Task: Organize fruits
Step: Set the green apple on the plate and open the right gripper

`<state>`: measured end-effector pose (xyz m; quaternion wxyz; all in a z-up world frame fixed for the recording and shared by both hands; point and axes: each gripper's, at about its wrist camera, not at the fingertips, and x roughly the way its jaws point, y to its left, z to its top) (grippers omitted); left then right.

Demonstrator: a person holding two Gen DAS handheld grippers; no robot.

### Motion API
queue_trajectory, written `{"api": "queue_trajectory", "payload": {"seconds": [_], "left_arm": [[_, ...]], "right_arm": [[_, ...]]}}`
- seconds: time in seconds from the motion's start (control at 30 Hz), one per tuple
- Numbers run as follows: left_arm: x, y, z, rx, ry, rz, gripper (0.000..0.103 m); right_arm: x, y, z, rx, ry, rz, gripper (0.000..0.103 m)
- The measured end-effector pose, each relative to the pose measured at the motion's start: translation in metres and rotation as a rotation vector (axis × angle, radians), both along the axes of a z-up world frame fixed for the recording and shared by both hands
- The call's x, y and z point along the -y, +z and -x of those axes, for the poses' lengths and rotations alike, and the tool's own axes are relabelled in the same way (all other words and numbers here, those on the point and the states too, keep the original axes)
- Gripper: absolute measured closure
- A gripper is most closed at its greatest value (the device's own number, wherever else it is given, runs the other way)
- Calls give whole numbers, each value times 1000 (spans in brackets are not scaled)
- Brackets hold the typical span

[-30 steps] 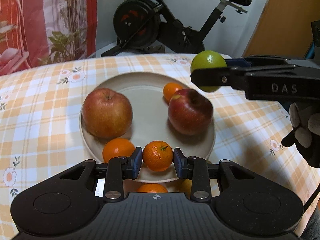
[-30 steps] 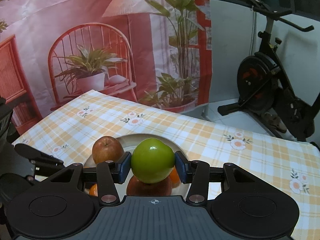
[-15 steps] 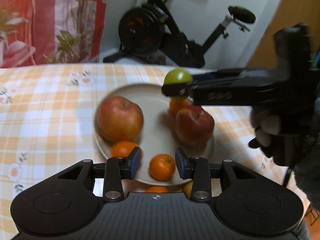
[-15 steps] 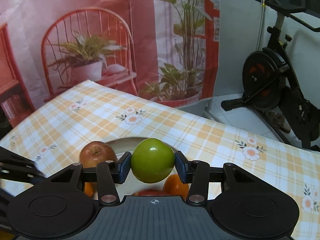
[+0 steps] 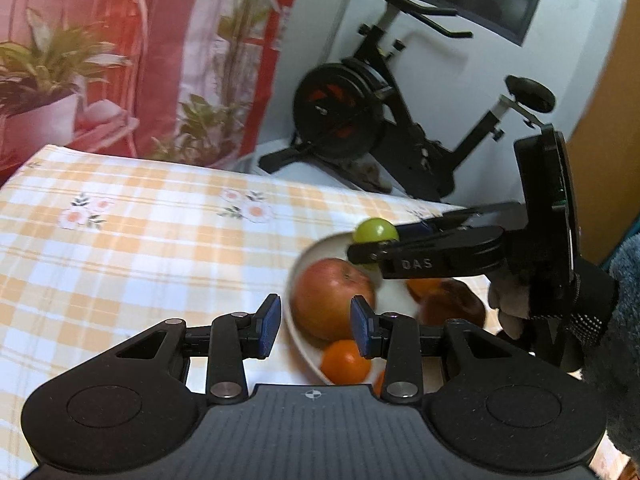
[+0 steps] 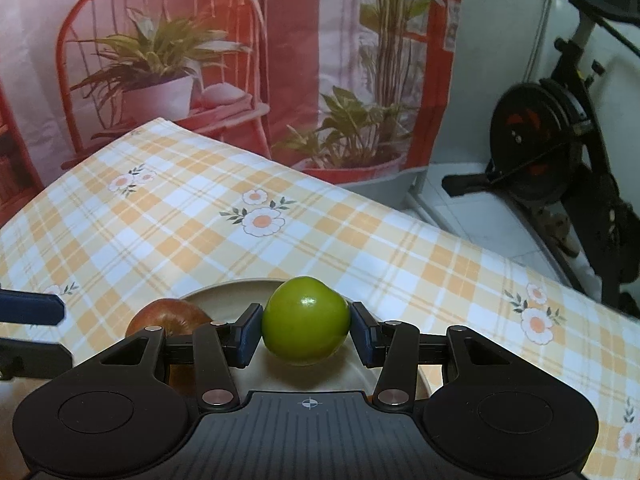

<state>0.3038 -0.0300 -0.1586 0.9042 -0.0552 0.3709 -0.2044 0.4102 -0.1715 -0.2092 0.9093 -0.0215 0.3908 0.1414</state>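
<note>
My right gripper is shut on a green fruit and holds it over the beige plate. In the left wrist view the same gripper and green fruit hang above the plate's far side. On the plate lie a red apple, a second red apple partly hidden behind the right gripper, and an orange mandarin. My left gripper is open and empty, at the plate's left edge, raised above it. The red apple also shows in the right wrist view.
The table carries an orange-and-white checked cloth with flowers. An exercise bike stands behind the table. A printed curtain with plants and a chair hangs at the back. A gloved hand holds the right gripper.
My left gripper has let go of the mandarin, opened wider, and pulled back up and to the left. My right gripper has carried the green fruit lower over the plate.
</note>
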Motion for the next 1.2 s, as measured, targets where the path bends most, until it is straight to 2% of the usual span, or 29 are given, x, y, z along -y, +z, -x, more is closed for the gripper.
{"api": "queue_trajectory", "payload": {"seconds": [0.27, 0.4, 0.6, 0.97, 1.2], "left_arm": [[-11, 0, 1, -5, 43, -2, 63], [-17, 0, 3, -5, 52, 1, 63], [-21, 6, 9, 7, 66, 3, 63], [-25, 19, 36, 42, 62, -20, 63], [-25, 22, 53, 52, 62, -43, 63]], "right_arm": [[0, -7, -7, -38, -30, -45, 59], [2, -1, -5, -18, -52, -83, 59], [6, 14, 8, 21, -66, -81, 59], [24, 41, 70, 113, -93, -109, 59], [30, 42, 121, 166, -115, -133, 59]]}}
